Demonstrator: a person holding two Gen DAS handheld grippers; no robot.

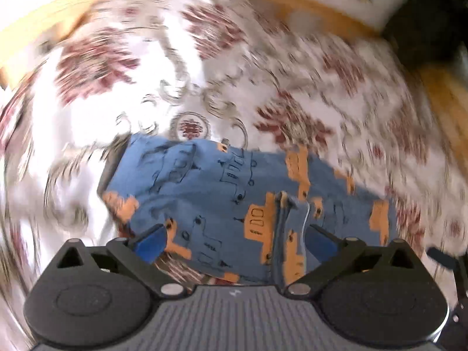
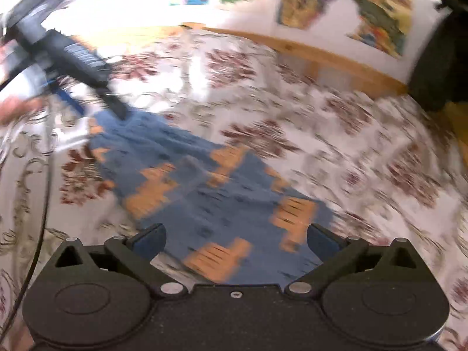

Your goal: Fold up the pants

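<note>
The left gripper (image 1: 235, 241) and right gripper (image 2: 236, 241) both hung with jaws spread wide, gripping nothing, above the work. Beneath lay the white bedspread with dark-red floral print (image 1: 292, 87). On it the blue pants with orange vehicle print (image 1: 222, 187) rested already doubled into a compact stack, apparently released for inspection or a further fold.

Bright daylight, heavy motion blur

No legible text, label or number anywhere.
</note>
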